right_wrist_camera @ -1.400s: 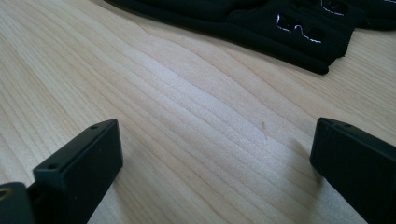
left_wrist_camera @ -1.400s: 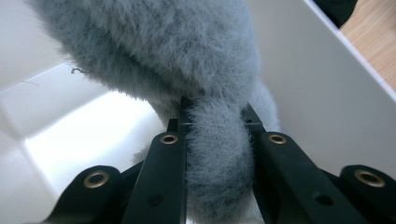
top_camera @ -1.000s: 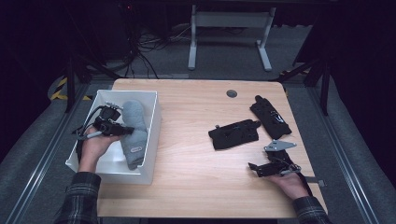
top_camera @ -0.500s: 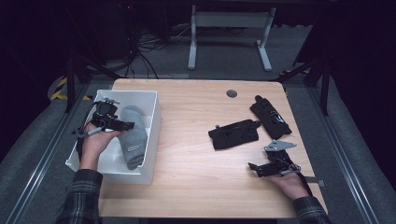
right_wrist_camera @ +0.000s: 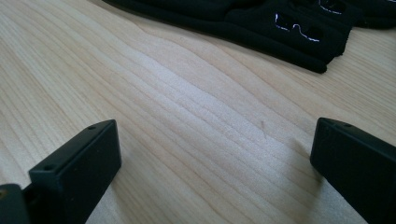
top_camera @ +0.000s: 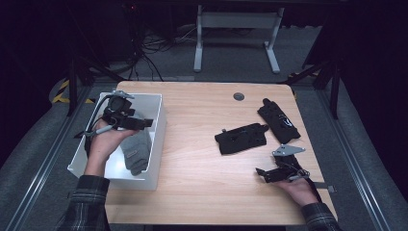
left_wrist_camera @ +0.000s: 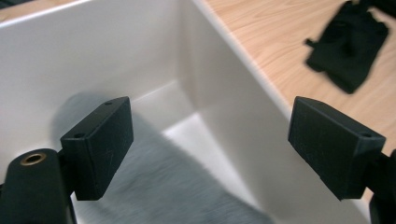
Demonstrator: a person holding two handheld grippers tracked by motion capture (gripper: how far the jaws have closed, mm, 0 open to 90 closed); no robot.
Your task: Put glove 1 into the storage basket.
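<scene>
1. One wooden table (top_camera: 192,192), with dark floor around it.
2. One white bin (top_camera: 156,139) at its left edge holds one grey cloth (top_camera: 136,151).
3. Two black gloves (top_camera: 240,138) lie toward the right edge.
4. My left gripper (left_wrist_camera: 208,151), jaws just spread and empty, hangs above the cloth; my right gripper (right_wrist_camera: 210,168) rests open by the right edge.
</scene>
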